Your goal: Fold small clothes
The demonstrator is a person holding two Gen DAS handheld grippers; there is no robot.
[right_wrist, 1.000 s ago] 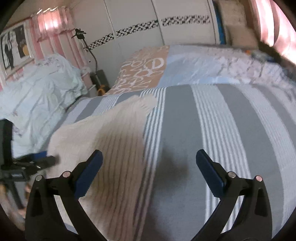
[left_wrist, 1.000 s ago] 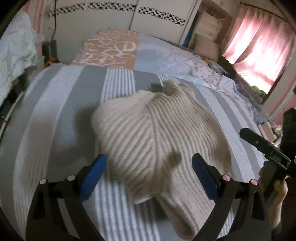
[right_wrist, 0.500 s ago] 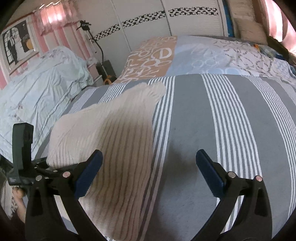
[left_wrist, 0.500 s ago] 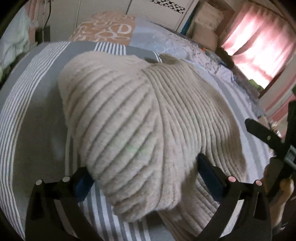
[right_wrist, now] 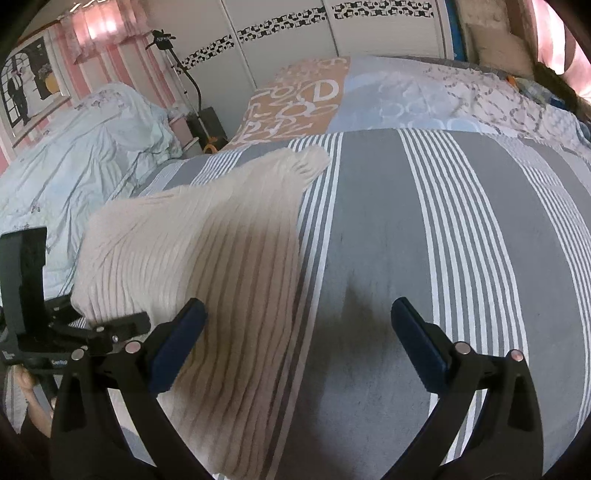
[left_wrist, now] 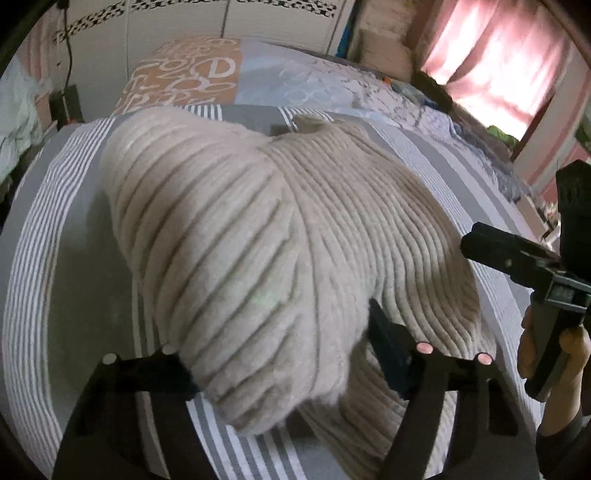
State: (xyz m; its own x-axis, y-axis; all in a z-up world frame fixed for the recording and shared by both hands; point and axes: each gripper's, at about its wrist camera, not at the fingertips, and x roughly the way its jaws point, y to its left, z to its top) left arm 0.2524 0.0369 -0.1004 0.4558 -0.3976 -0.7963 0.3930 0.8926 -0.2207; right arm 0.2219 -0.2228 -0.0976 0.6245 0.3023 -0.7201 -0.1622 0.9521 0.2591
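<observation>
A cream ribbed knit sweater [left_wrist: 295, 229] lies on the grey-and-white striped bedspread [left_wrist: 55, 258]. Its near part bulges up in a thick fold. My left gripper [left_wrist: 280, 362] sits low at that fold, jaws wide, with the fold filling the gap and hiding the left fingertip. In the right wrist view the sweater [right_wrist: 207, 258] spreads to the left, and the left gripper [right_wrist: 110, 332] touches its near-left corner. My right gripper [right_wrist: 295, 332] hovers open over the sweater's right edge and bare bedspread [right_wrist: 406, 240], holding nothing. A hand [left_wrist: 554, 354] holds the right gripper [left_wrist: 517, 258] at the sweater's right side.
A patterned orange and blue quilt [right_wrist: 332, 99] covers the far half of the bed. A pale blue bedding heap [right_wrist: 74, 155] lies to the left, by a black stand [right_wrist: 192, 92]. White wardrobe doors [right_wrist: 295, 26] and pink curtains [left_wrist: 491, 62] stand behind.
The left gripper moved forward and down onto the sweater's near fold, and its jaws narrowed slightly around it. The right gripper drifted a little, staying open.
</observation>
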